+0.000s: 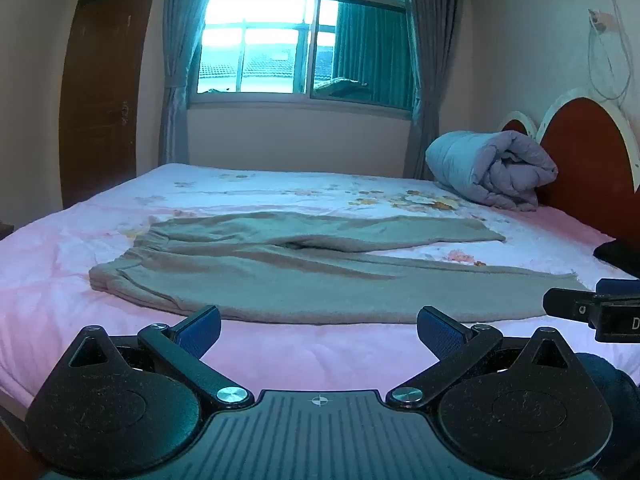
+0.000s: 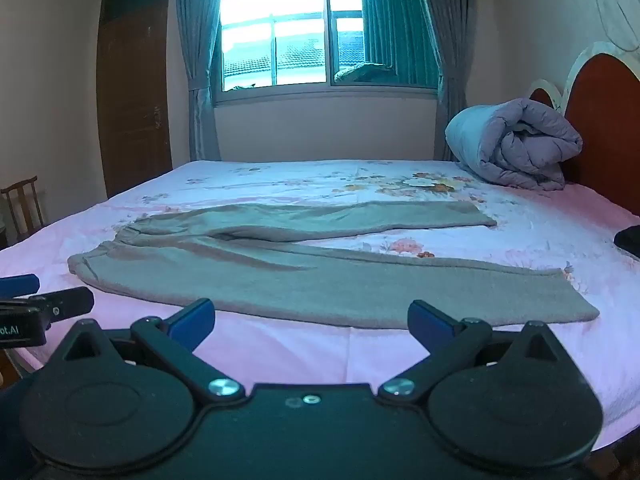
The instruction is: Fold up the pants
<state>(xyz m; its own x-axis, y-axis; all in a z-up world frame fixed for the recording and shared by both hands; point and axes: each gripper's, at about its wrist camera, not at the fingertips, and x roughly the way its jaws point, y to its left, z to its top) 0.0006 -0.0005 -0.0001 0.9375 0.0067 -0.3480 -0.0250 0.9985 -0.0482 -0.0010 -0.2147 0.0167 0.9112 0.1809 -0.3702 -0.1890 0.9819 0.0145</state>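
Two black hand-held grippers with blue rubber pads hover side by side at the near edge of a bed, both tilted slightly down, both with jaws spread wide and nothing between them. The left gripper (image 1: 318, 330) faces the waist end of the pants; the right gripper (image 2: 310, 322) faces the near leg closer to its cuff. A pair of grey-beige knit pants (image 1: 280, 276) lies flat across the bed with a pink, flower-printed sheet (image 1: 80, 300), just beyond the pads and not touched by them. Going left to right, the gathered waistband (image 1: 120, 268) sits at the left, the two legs run rightward and part into a narrow V, and the cuff of the near leg (image 2: 576, 300) ends at the right, with the far leg's cuff (image 2: 480, 216) beyond it. Further right, a rolled lilac-grey quilt (image 2: 520, 144) rests against a red rounded headboard (image 2: 604, 128); a bright curtained window (image 2: 296, 28) stands behind the bed. No fold looks begun. Folding well probably means pinching the near leg at the waist and at the cuff together, lifting evenly, and laying it edge to edge over the far leg, keeping the soft cloth taut so it does not bunch.
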